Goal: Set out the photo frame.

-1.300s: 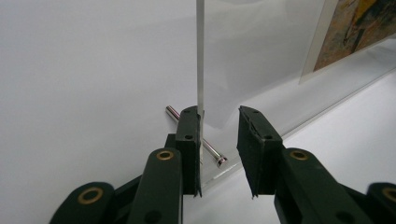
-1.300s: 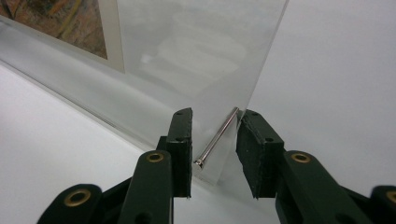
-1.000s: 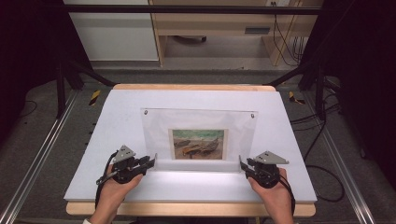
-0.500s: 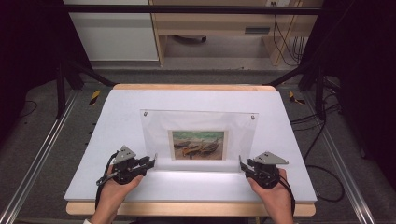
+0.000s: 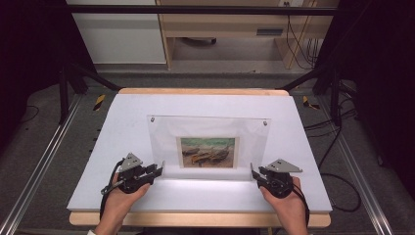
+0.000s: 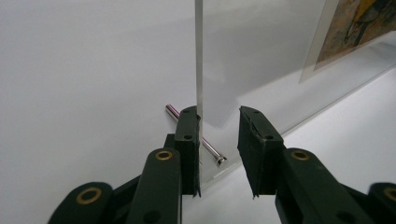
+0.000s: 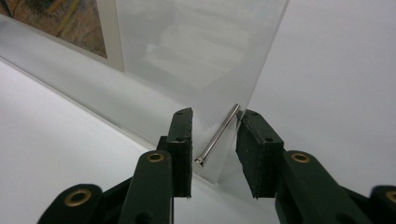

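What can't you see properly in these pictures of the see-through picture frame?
- High view: the painting in the clear frame is too small to make out what it shows.
- Left gripper view: the left gripper has a jaw hiding part of the metal pin, and the painting is cut off by the edge.
- Right gripper view: whether the right gripper touches the frame is unclear.

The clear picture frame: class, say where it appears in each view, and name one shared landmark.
High view: clear picture frame stands mid-table.
Left gripper view: its edge rises up the centre.
Right gripper view: its pane spans the top centre.
Landmark: the boat picture.
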A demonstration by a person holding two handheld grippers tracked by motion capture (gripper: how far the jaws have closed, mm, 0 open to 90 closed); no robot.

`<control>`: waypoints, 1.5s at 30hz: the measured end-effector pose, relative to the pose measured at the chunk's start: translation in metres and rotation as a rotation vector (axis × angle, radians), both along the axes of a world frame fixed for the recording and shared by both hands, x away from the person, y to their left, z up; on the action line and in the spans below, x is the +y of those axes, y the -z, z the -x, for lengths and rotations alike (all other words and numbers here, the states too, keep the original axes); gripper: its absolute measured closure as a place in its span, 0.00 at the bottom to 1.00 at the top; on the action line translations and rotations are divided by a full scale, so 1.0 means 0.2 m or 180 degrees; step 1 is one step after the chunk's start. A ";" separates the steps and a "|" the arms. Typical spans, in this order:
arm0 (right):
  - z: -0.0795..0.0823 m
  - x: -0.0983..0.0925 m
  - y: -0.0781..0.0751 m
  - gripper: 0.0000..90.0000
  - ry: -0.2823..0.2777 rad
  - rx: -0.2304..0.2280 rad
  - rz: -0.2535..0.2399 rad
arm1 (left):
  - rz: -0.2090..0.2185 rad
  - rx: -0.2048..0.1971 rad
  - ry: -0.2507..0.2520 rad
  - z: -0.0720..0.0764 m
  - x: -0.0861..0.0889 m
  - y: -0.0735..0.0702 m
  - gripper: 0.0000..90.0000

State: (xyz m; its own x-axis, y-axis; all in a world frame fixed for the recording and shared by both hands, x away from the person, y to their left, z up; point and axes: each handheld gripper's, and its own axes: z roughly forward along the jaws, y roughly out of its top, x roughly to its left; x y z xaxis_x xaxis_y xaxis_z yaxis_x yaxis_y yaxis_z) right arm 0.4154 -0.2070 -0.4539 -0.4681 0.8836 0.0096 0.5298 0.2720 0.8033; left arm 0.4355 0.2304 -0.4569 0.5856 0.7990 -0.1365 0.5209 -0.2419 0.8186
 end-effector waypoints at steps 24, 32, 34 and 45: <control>0.02 -0.01 0.02 0.74 0.0013 0.0034 -0.0067 | -0.0013 -0.0004 0.0015 0.03 -0.01 0.01 0.74; 0.02 -0.01 0.02 0.75 0.0019 0.0022 -0.0106 | -0.0046 -0.0015 0.0020 0.04 -0.01 0.01 0.74; 0.02 -0.01 0.02 0.75 0.0016 0.0017 -0.0102 | -0.0052 -0.0023 0.0015 0.04 -0.02 0.01 0.74; 0.02 -0.02 0.03 0.74 0.0013 -0.0003 -0.0158 | -0.0057 -0.0030 0.0008 0.04 -0.02 0.01 0.74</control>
